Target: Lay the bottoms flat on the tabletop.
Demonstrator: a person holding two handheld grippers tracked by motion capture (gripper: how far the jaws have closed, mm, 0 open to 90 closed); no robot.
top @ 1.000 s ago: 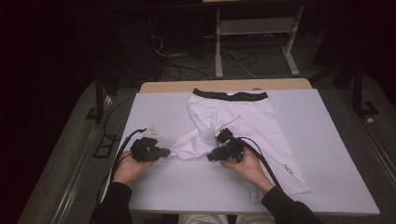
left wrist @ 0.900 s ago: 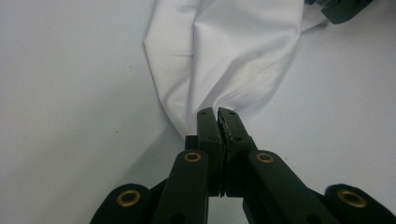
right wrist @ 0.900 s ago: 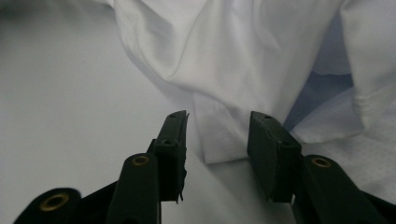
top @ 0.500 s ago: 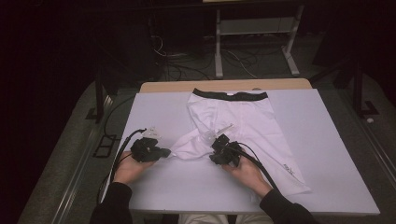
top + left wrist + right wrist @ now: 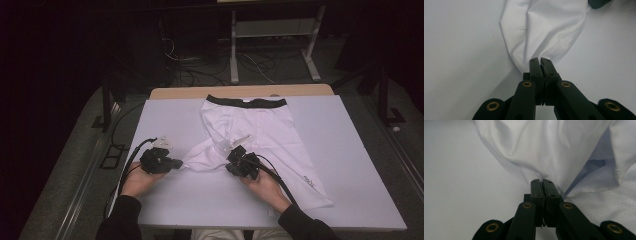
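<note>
Both tongs, left tongs [image 5: 541, 60] and right tongs [image 5: 541, 180], pinch white shorts [image 5: 260, 130].

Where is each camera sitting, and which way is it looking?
High view: sits above the person's side of the table, looking forward and down at the white shorts; shows both forearms, left hand, right hand.
Left gripper view: rides the left gripper, looking along its shut jaws at a pinched hem.
Right gripper view: rides the right gripper, looking along its shut jaws at bunched cloth.
Shared: all three show the shorts on the table; both gripper views show black jaws clamping fabric.
</note>
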